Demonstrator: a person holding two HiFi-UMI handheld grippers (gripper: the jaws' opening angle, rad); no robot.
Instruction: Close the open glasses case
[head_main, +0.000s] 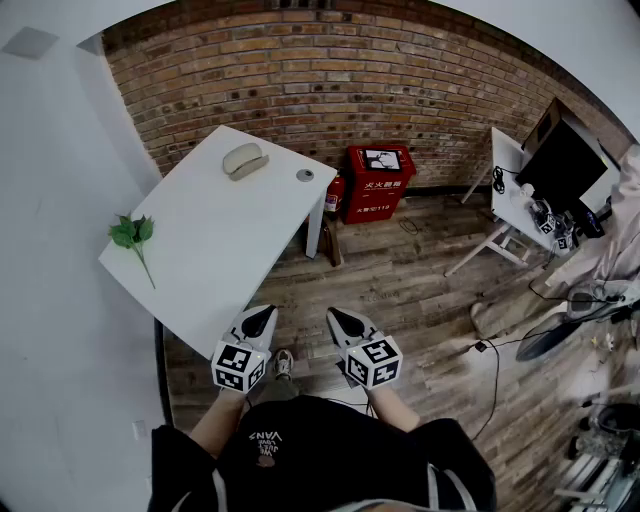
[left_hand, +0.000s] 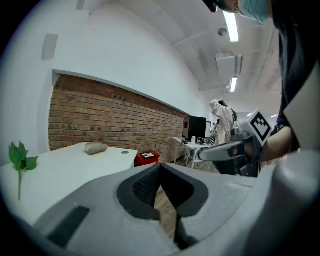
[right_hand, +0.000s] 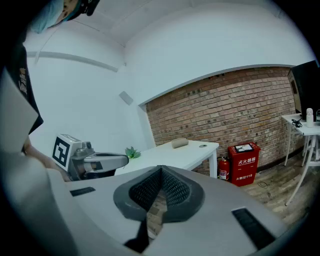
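Left gripper (head_main: 262, 317) and right gripper (head_main: 338, 318): jaws pinched together, empty. Glasses case (head_main: 244, 159) lies at the table's (head_main: 215, 240) far end, long axis roughly left-right, well apart from both. Left gripper is nearer.

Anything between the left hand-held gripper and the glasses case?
Head view: only bare white table between left hand-held gripper and glasses case; leaf sprig lies aside.
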